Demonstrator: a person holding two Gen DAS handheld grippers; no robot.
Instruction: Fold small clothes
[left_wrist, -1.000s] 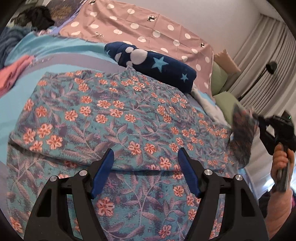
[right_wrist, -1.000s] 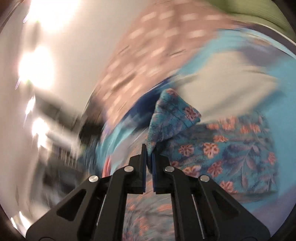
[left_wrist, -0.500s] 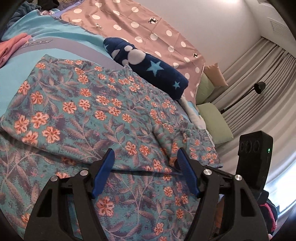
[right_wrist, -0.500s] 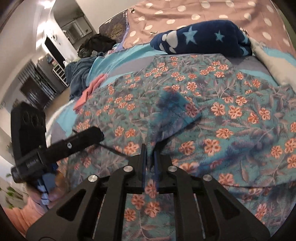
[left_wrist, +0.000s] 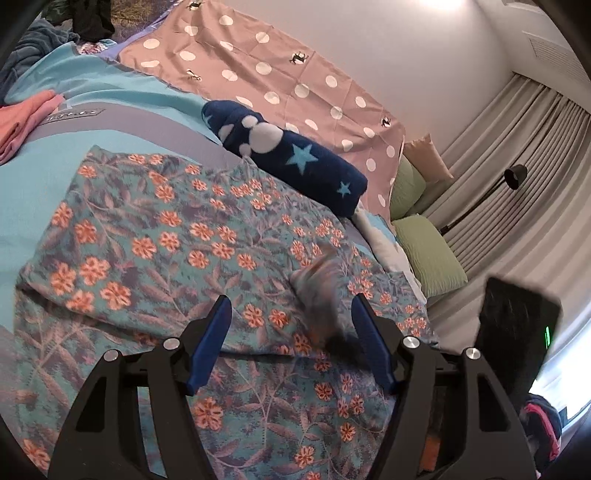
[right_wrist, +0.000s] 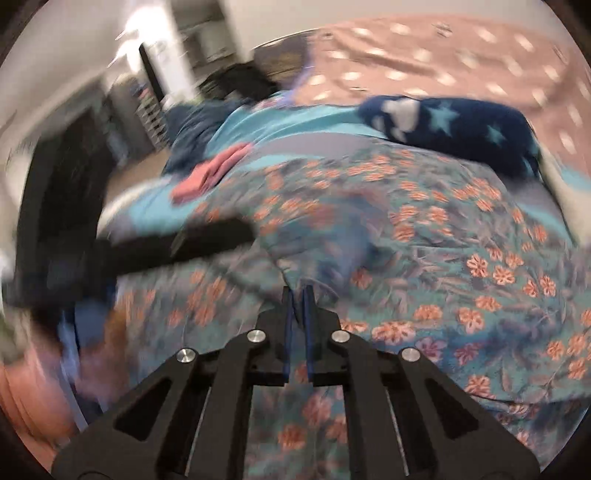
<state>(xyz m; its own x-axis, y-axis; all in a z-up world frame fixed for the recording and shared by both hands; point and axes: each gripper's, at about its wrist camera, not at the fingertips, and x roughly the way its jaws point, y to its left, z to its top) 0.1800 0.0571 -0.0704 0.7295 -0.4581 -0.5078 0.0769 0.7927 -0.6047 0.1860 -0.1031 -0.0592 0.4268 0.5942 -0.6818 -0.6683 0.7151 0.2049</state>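
Note:
A teal garment with orange flowers (left_wrist: 166, 236) lies spread on the bed, its far part folded over the near part. My left gripper (left_wrist: 291, 310) is open and empty just above the garment's near half. My right gripper (right_wrist: 298, 293) is shut on a corner of the same garment (right_wrist: 325, 254) and holds it low over the cloth; that corner shows blurred in the left wrist view (left_wrist: 321, 295). The right gripper's black body (left_wrist: 517, 328) is at the right in the left wrist view. The left gripper's blurred body (right_wrist: 155, 251) crosses the right wrist view.
A rolled navy blanket with stars (left_wrist: 291, 158) lies beyond the garment. A pink dotted sheet (left_wrist: 280, 77) covers the back. Green pillows (left_wrist: 428, 254) are at the right, a pink folded cloth (left_wrist: 22, 122) at the left. A floor lamp (left_wrist: 513, 173) stands by the curtains.
My right gripper has carried the garment corner across from the right edge toward the middle and lower onto the cloth. My left gripper stayed open, shifting slightly.

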